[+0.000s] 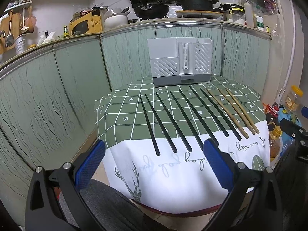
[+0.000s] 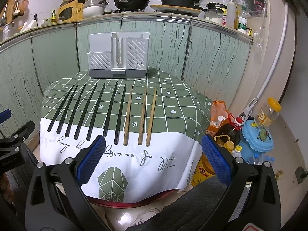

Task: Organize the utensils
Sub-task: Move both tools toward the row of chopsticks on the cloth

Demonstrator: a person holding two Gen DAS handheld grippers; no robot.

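Note:
Several black chopsticks (image 1: pixel 174 122) (image 2: pixel 96 109) and three wooden chopsticks (image 1: pixel 233 111) (image 2: pixel 143 115) lie side by side on a small table with a green checked cloth (image 1: pixel 123 113) (image 2: pixel 173 104). A white slotted utensil holder (image 1: pixel 180 61) (image 2: pixel 118 54) stands upright at the table's far edge. My left gripper (image 1: pixel 154 161) is open and empty, held in front of the table's near edge. My right gripper (image 2: pixel 153 157) is open and empty, also short of the near edge, to the right of the wooden chopsticks' near ends.
Green cabinet fronts (image 1: pixel 48 96) surround the table at the back and left. Oil bottles and jars (image 2: pixel 233 130) and a blue container (image 2: pixel 258 140) stand on the floor to the right. A counter with pans (image 2: pixel 132 1) runs behind. The other gripper shows at the right edge of the left wrist view (image 1: pixel 294 134).

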